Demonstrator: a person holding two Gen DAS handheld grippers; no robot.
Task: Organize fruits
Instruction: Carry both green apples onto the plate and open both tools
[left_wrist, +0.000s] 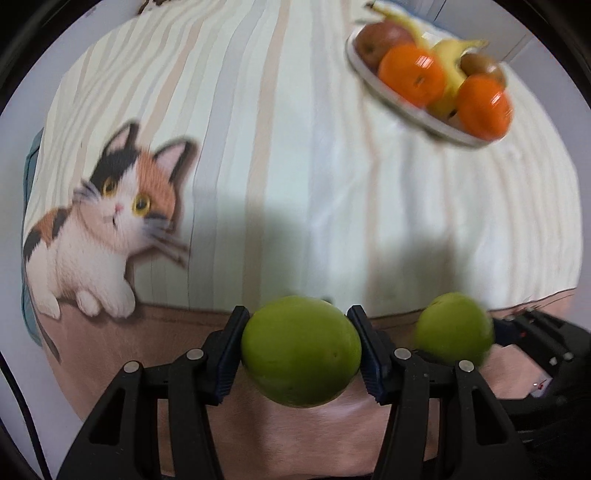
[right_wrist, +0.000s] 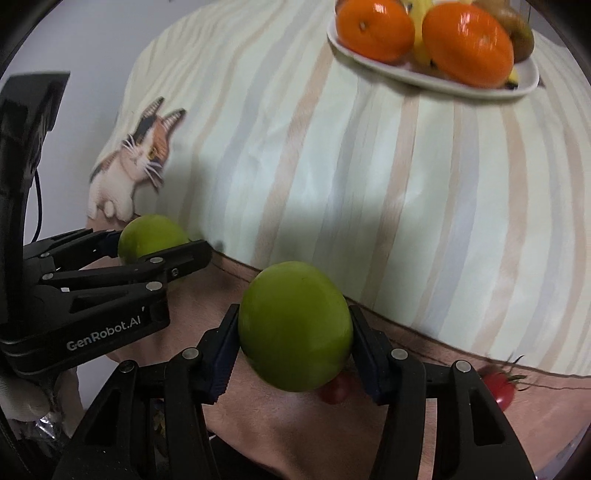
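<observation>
A pale striped tablecloth printed with a calico cat covers the table, with a plain pinkish band along its near edge. A white plate piled with 2 oranges, bananas and brownish fruit sits toward the far right; the cloth between is bare. The left gripper is clamped on 1 round green fruit, the right gripper on another green fruit, side by side above the near edge. Only the right wrist view shows 2 small red tomatoes near the edge
</observation>
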